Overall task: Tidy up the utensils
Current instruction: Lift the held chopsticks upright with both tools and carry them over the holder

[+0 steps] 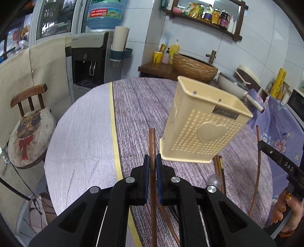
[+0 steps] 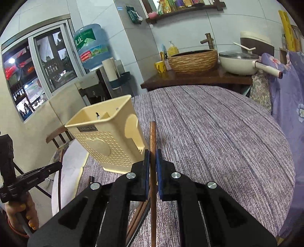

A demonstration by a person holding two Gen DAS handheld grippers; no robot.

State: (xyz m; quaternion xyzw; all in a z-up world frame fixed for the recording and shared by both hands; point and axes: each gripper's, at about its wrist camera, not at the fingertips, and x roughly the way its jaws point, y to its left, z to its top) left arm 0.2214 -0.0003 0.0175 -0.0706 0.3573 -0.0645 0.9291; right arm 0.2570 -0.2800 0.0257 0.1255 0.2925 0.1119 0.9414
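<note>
Chopsticks are what I have in both grips: my left hand-held gripper (image 1: 152, 158) is clamped on one reddish-brown chopstick (image 1: 152, 140), its tip poking up past the blue pads, and my right hand-held gripper (image 2: 152, 154) is closed tight on a darker chopstick (image 2: 152, 134). Just beyond both tips stands the cream perforated utensil holder (image 1: 199, 125), upright on the counter (image 1: 136, 106) with its purple cloth. More chopsticks (image 1: 219, 167) lie at the holder's base.

Place: home kitchen and dining corner
Signs: water dispenser (image 1: 89, 58), bottle shelf (image 1: 207, 17), basin (image 2: 192, 60) with tap (image 2: 208, 40), pan (image 2: 239, 63), clothed table (image 2: 218, 129), chair (image 1: 28, 121)
</note>
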